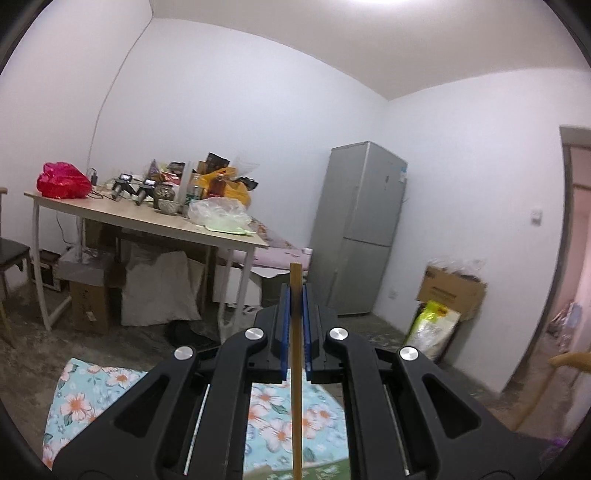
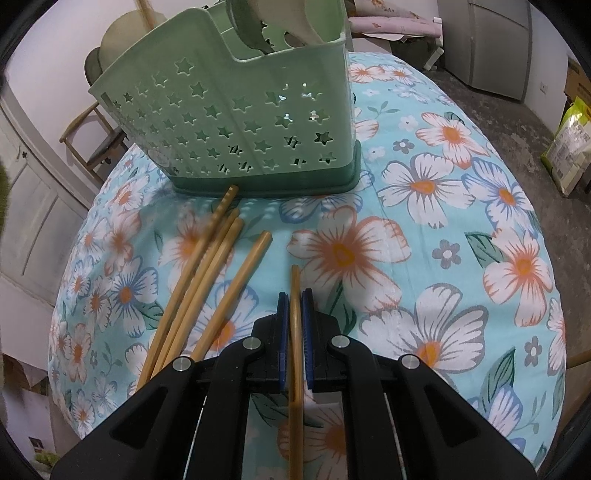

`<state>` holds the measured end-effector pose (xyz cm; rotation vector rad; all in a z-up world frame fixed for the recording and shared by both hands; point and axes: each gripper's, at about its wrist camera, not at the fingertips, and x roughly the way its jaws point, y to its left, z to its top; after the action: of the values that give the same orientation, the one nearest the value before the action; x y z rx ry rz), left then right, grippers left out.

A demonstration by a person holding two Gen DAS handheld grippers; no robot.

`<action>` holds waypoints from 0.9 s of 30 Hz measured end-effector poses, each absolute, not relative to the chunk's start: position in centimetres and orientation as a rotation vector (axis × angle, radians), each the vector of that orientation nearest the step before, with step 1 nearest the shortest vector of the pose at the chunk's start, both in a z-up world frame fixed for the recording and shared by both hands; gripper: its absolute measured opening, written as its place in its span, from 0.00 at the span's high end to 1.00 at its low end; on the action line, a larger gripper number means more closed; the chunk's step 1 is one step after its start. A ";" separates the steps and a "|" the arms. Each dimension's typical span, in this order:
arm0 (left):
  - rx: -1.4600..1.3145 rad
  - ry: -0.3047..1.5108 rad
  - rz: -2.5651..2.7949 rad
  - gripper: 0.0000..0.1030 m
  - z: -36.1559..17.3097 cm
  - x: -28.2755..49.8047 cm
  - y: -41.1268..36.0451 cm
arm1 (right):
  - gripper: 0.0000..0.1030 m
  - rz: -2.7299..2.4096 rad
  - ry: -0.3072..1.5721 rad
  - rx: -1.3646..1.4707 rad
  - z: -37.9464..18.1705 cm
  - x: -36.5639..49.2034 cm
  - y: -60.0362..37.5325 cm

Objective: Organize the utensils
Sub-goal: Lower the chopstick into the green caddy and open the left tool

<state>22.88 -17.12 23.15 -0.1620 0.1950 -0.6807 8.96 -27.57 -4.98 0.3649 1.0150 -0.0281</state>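
Note:
My left gripper [image 1: 295, 291] is shut on a wooden chopstick [image 1: 295, 369] and holds it raised above the floral-cloth table [image 1: 92, 391], pointing toward the room. My right gripper [image 2: 295, 299] is shut on another wooden chopstick [image 2: 296, 350] low over the floral tablecloth [image 2: 424, 240]. Several loose chopsticks [image 2: 207, 280] lie on the cloth to its left. A green utensil basket [image 2: 236, 110] with star holes stands beyond them, with spoons [image 2: 280, 26] inside it.
In the left wrist view a cluttered table [image 1: 147, 218] stands at the back left, a grey fridge [image 1: 358, 229] at the back, and a cardboard box [image 1: 450, 291] with a bag by the right wall. A wooden chair [image 2: 92, 136] stands behind the basket.

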 end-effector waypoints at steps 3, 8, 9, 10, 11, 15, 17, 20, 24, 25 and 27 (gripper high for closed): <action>-0.126 0.196 -0.647 0.95 21.0 23.6 -18.6 | 0.92 -0.024 1.015 0.373 -5.0 8.9 -27.7; -0.104 0.223 -0.611 0.92 18.6 23.4 -18.2 | 0.92 -0.020 1.007 0.386 -5.0 8.7 -27.8; -0.109 0.230 -0.611 0.87 18.4 23.3 -17.8 | 0.92 -0.019 1.005 0.387 -5.0 8.7 -27.8; -0.120 0.234 -0.607 0.83 18.3 23.1 -17.2 | 0.92 -0.019 1.004 0.386 -5.0 8.7 -27.8; -0.131 0.235 -0.603 0.81 18.3 22.7 -16.7 | 0.92 -0.019 1.004 0.383 -5.0 8.7 -27.8; -0.158 0.231 -0.597 0.73 18.6 21.4 -14.2 | 0.92 -0.021 1.003 0.385 -5.0 8.6 -27.8; -0.159 0.239 -0.598 0.72 18.8 20.8 -13.1 | 0.92 -0.021 1.004 0.388 -5.0 8.6 -27.8; -0.156 0.273 -0.590 0.70 18.5 19.2 -10.8 | 0.92 -0.023 1.010 0.386 -4.9 8.7 -27.8; -0.146 0.352 -0.573 0.69 17.0 17.5 -8.0 | 0.92 -0.027 1.023 0.363 -4.8 9.0 -27.6; -0.133 0.386 -0.566 0.69 16.3 17.1 -7.3 | 0.92 -0.028 1.025 0.357 -4.8 9.2 -27.5; -0.112 0.440 -0.548 0.68 15.0 16.5 -6.1 | 0.93 -0.033 1.025 0.348 -4.7 9.4 -27.4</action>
<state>16.45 -6.12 14.95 -0.1122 0.4401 -0.5483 9.38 -27.41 -4.74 0.3481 1.0255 -0.0329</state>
